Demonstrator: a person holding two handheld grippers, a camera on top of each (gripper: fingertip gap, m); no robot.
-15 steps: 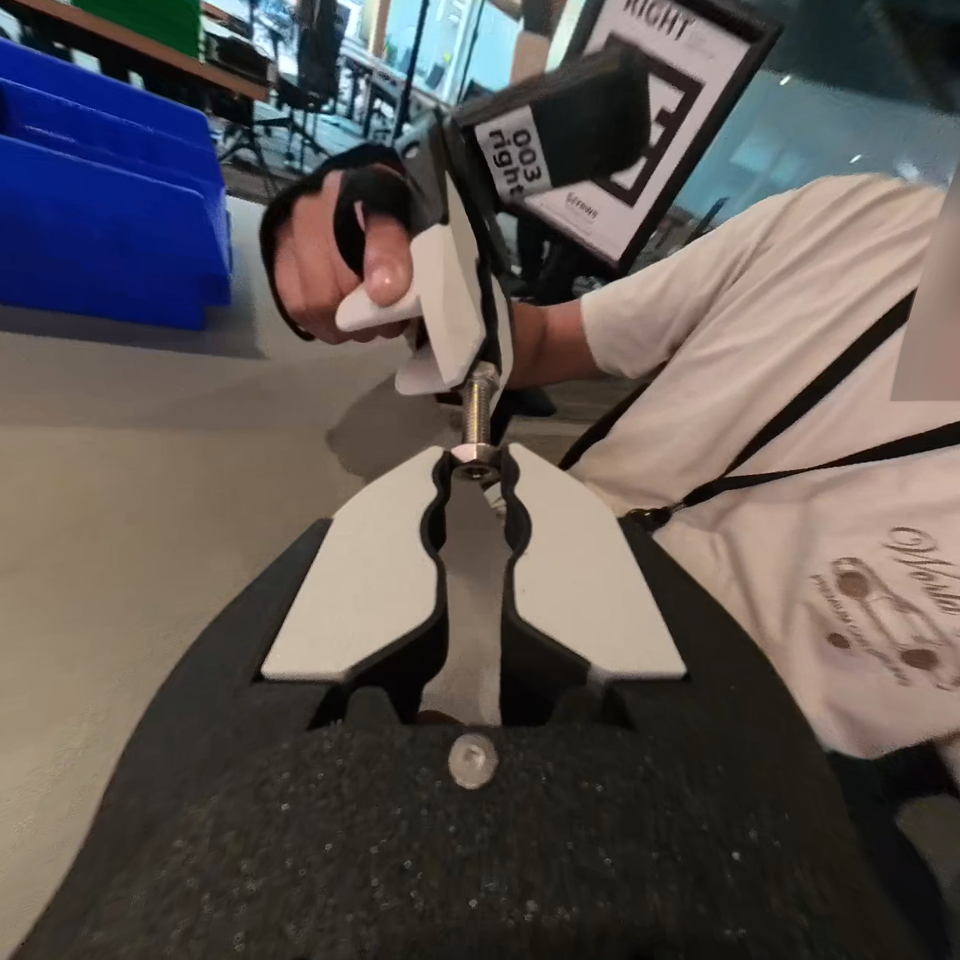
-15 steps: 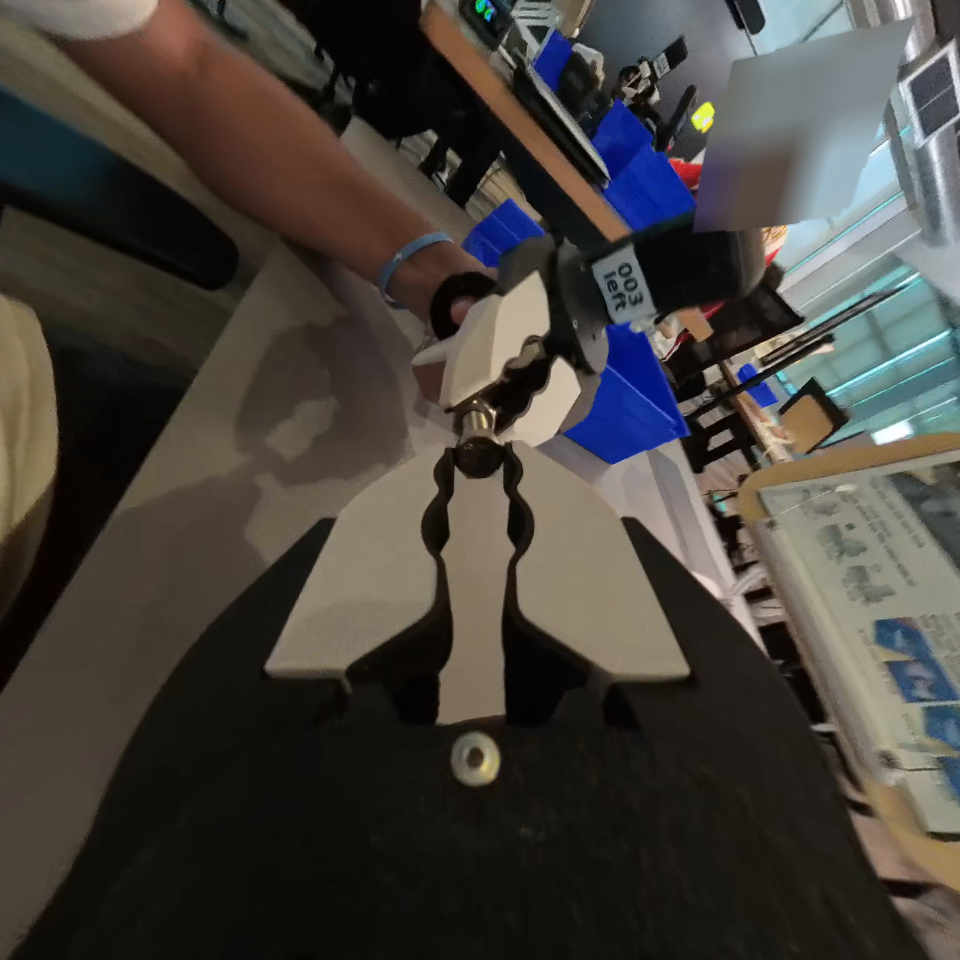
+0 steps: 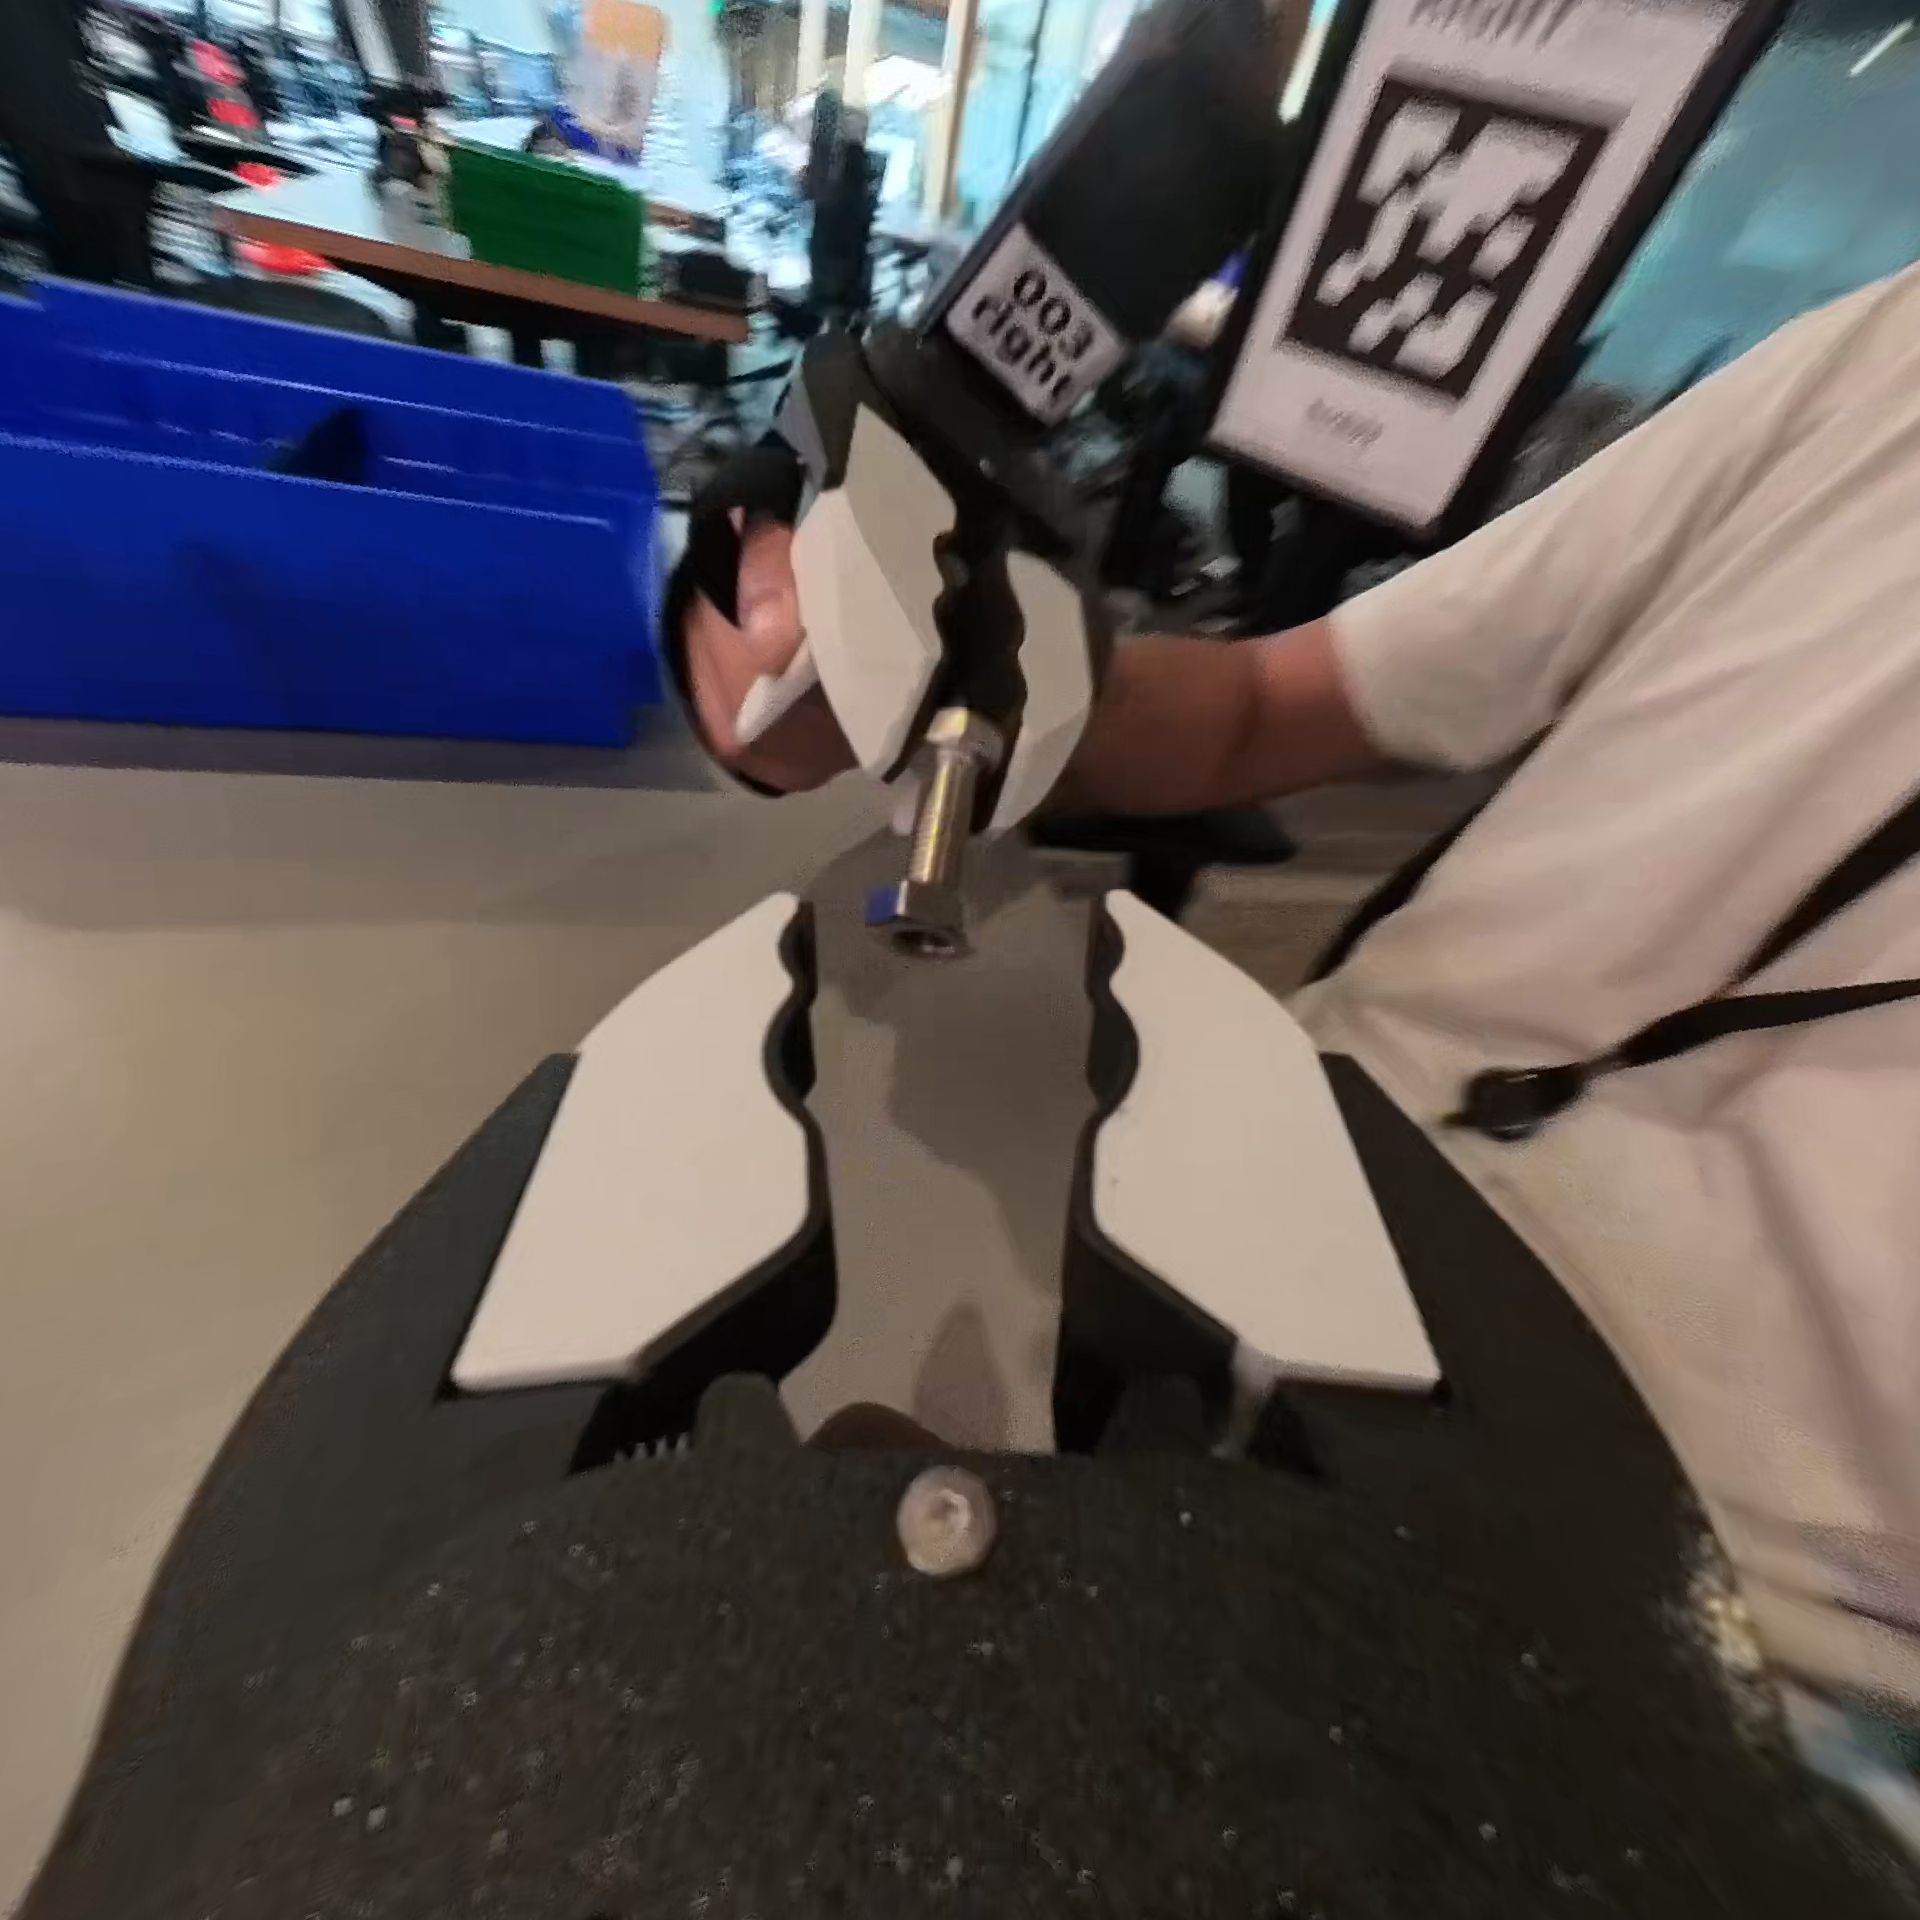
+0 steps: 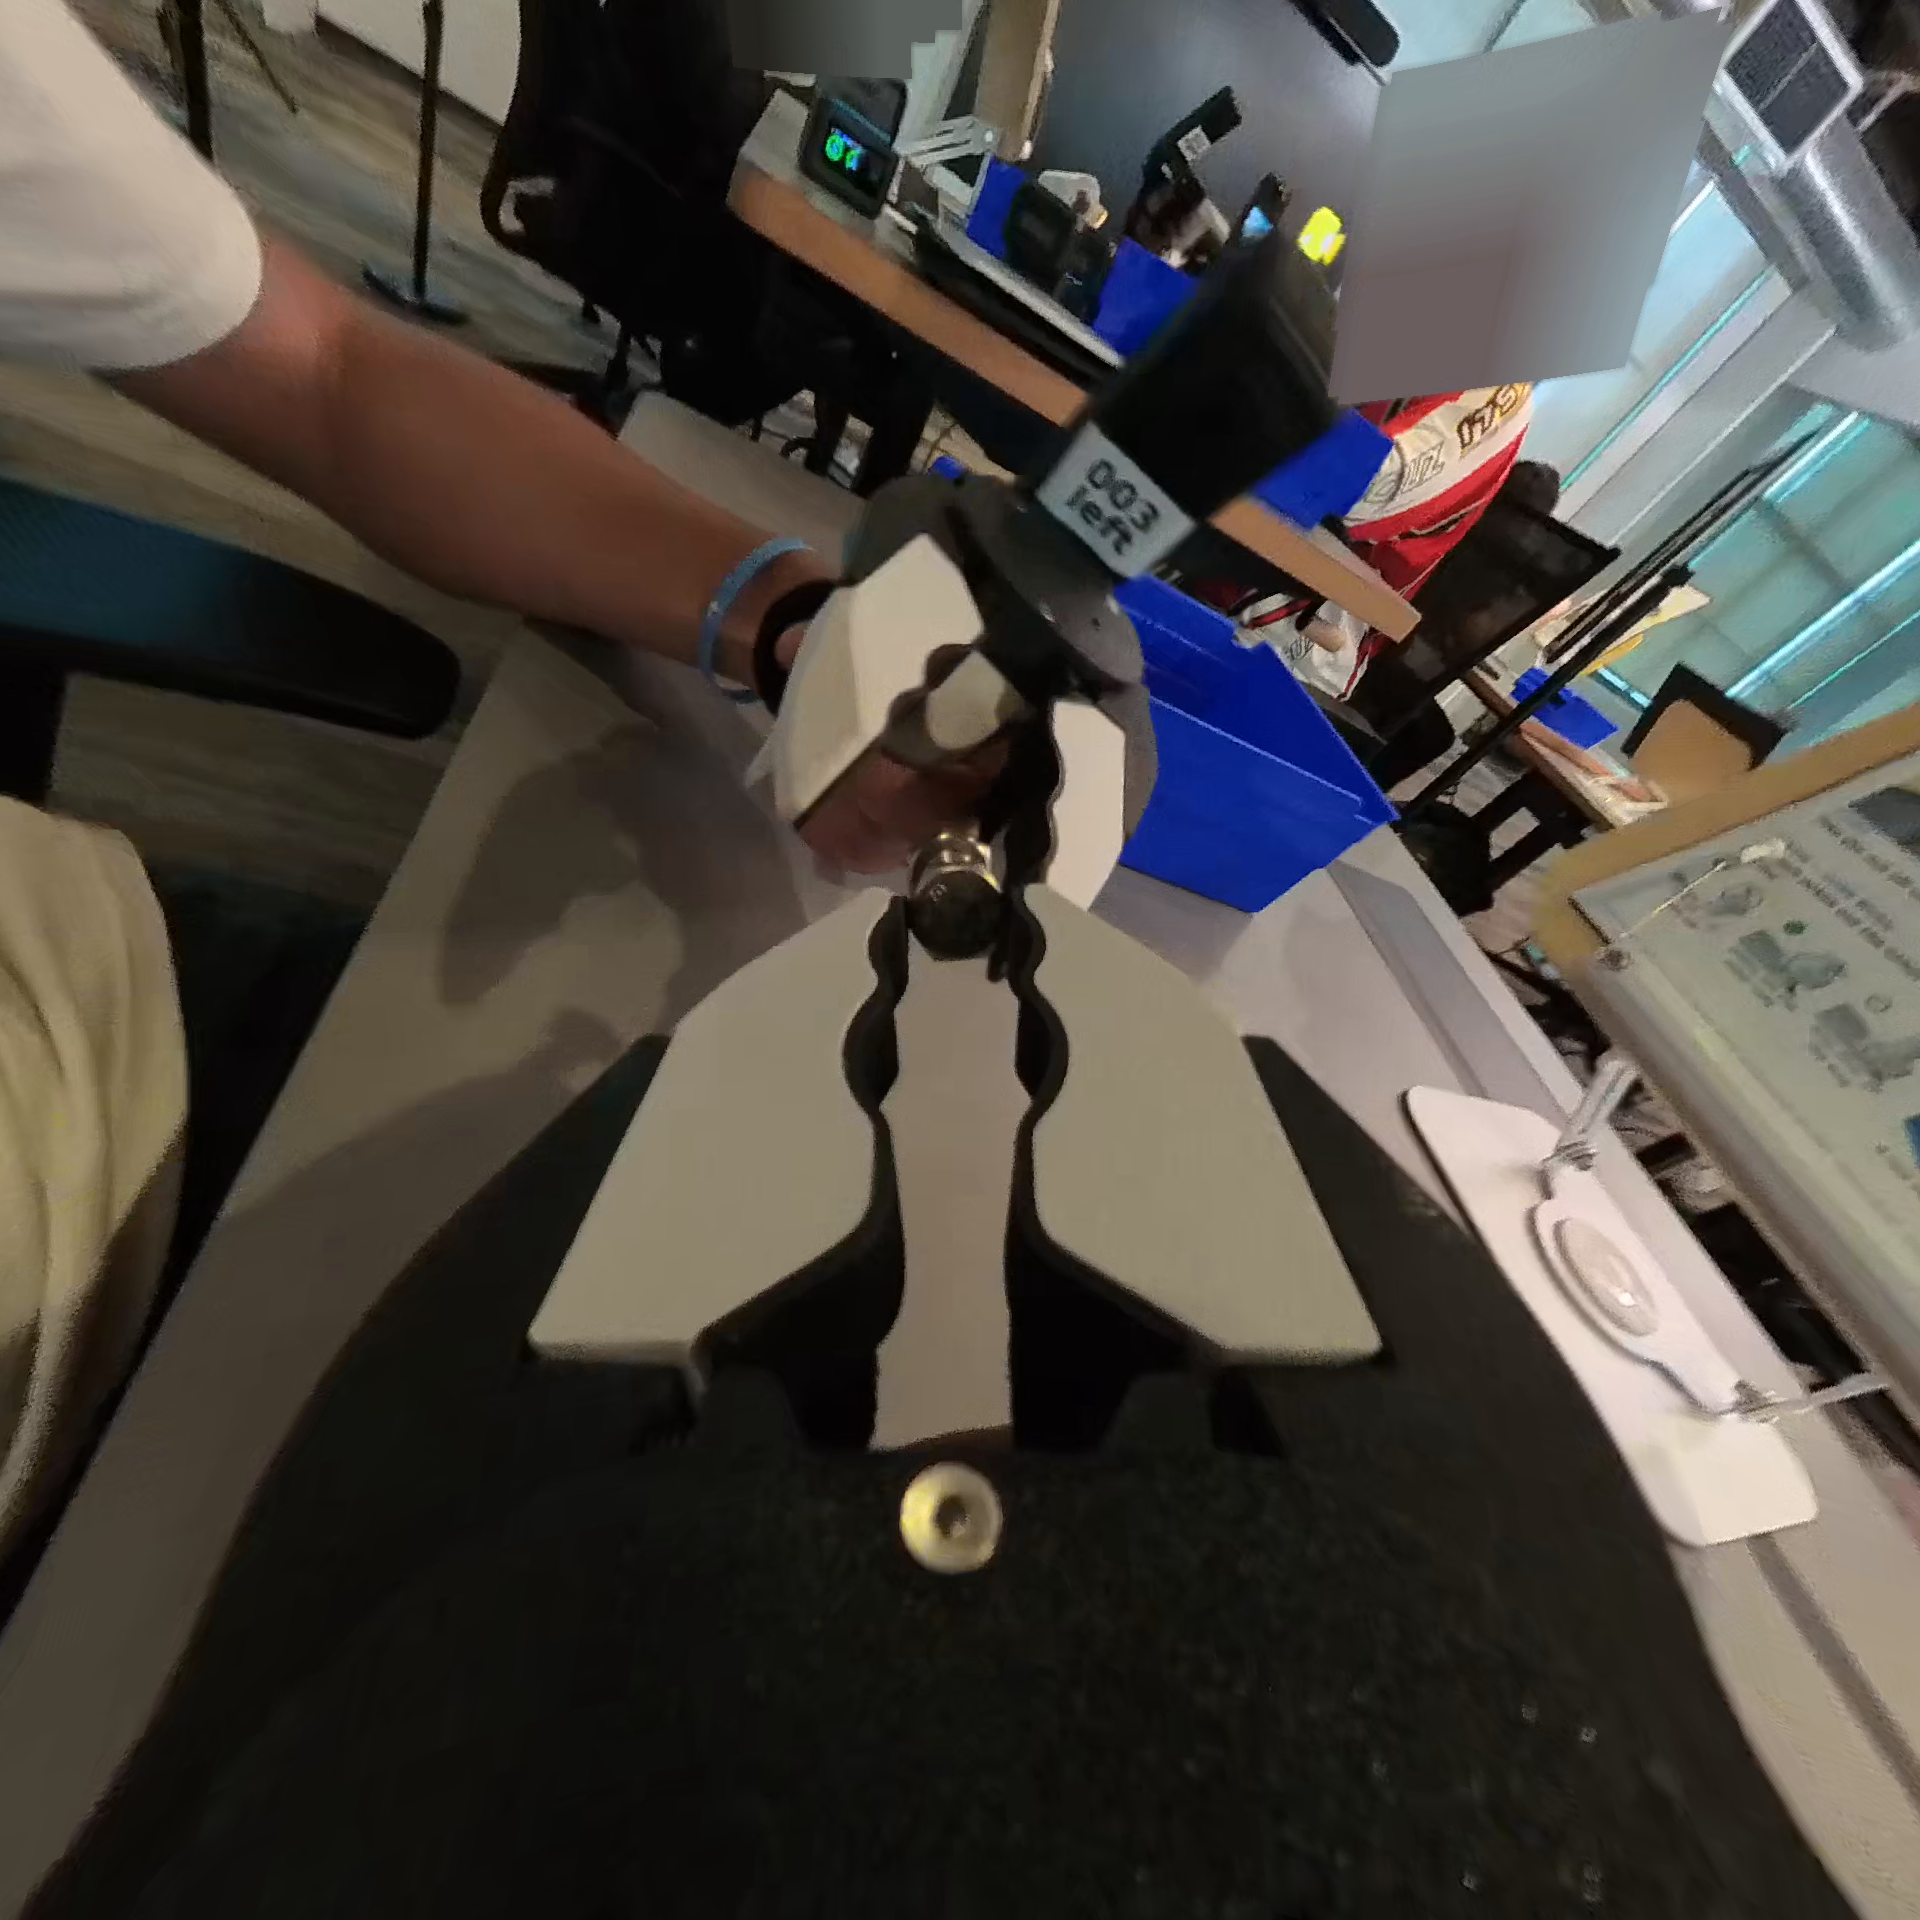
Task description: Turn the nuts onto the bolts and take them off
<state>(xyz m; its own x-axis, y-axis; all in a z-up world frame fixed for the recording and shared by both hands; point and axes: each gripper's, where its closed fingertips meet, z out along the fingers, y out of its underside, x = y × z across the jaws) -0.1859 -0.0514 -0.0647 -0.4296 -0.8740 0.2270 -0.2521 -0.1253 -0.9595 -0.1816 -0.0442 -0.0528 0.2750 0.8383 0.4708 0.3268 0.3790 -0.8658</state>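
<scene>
Matte grey tabletop, right gripper clamping steel bolt, hex nut on threaded end, left gripper spread wide, wavy-edged white fingers clear of nut.

Two close wrist views facing each other, sharing the bolt between.

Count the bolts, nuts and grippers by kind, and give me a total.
bolt: 1
nut: 1
grippers: 2 (left gripper, right gripper)
Total: 4
</scene>
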